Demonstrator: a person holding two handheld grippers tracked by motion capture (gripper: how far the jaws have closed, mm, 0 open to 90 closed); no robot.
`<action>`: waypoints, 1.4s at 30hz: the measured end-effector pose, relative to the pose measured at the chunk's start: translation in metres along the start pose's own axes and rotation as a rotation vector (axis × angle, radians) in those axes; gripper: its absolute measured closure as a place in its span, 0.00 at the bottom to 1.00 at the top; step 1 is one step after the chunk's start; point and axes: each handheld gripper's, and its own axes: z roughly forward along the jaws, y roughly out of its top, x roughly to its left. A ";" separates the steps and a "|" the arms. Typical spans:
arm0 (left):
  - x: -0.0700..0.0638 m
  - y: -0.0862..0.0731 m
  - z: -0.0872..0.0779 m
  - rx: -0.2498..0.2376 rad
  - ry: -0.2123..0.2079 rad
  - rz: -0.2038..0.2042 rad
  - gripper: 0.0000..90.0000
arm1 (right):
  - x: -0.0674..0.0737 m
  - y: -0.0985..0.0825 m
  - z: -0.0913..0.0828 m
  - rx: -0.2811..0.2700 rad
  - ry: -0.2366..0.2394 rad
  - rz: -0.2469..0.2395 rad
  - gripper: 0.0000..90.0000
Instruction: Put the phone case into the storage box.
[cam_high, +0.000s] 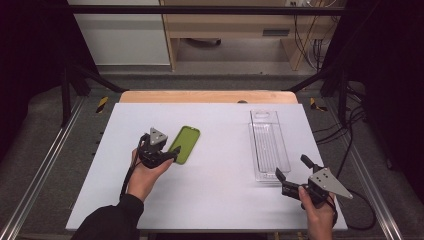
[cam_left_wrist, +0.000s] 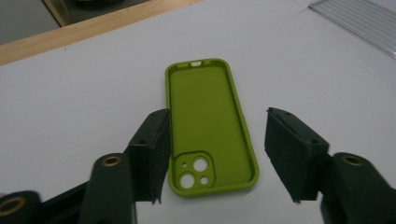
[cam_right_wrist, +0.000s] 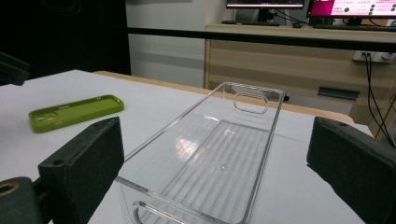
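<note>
Green phone case flat on white table, open side up, camera cutout at near end, left of centre, angled slightly. Clear plastic tray, long, ribbed floor, handle slot in far wall, upright, empty, at right, well apart from case.

Overhead view; two low tongs views

matt green phone case (rubbery-looking); glossy clear plastic tray

A lab or office workroom: lit computer monitors on a pale wooden desk (cables trailing), black metal rig frame overhead.
</note>
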 end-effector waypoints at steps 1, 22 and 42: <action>-0.001 0.001 0.002 0.002 0.000 -0.007 0.54 | 0.000 0.000 0.000 -0.002 -0.001 0.002 0.05; -0.013 -0.010 0.051 0.205 -0.014 0.020 1.00 | 0.001 0.001 0.001 0.000 0.008 -0.006 0.04; -0.006 -0.030 0.030 0.315 -0.073 -0.007 1.00 | -0.001 0.000 0.001 0.008 0.010 -0.003 0.04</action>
